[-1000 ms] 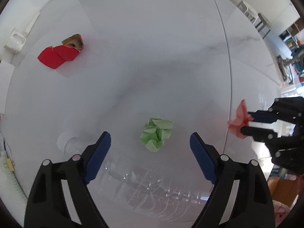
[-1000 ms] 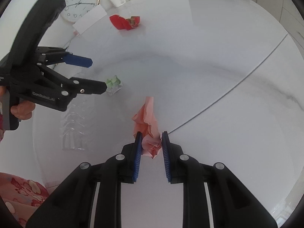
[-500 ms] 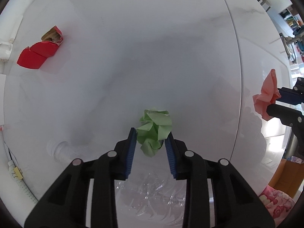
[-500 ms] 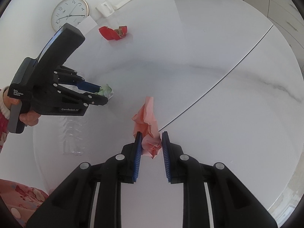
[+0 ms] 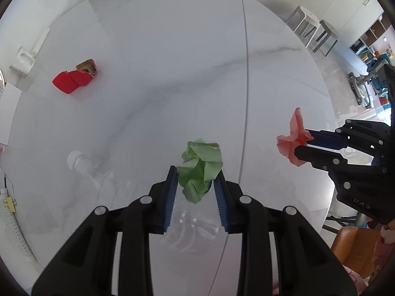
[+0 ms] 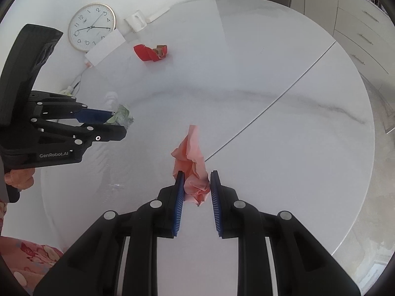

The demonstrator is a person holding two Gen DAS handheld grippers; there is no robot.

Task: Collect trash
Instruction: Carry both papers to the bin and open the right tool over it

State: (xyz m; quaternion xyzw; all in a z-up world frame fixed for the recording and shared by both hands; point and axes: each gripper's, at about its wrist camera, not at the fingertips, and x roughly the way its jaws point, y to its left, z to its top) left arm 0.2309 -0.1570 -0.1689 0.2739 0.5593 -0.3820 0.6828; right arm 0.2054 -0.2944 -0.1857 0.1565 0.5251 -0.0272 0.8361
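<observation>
My left gripper is shut on a crumpled green paper ball, lifted off the round white marble table. From the right wrist view the same ball shows at the left gripper's fingertips. My right gripper is shut on a crumpled pink paper, held above the table; in the left wrist view that pink paper hangs at the right. A red wrapper with a brown scrap lies at the far left of the table. A clear plastic bottle lies below the left gripper.
A wall clock, a white card and a small white holder sit at the table's far edge by the wall. Stools stand beyond the table. A seam runs across the tabletop.
The left gripper's jaws closed on the green paper ball and lifted it off the table. The right gripper kept its hold on the pink paper and rose a little.
</observation>
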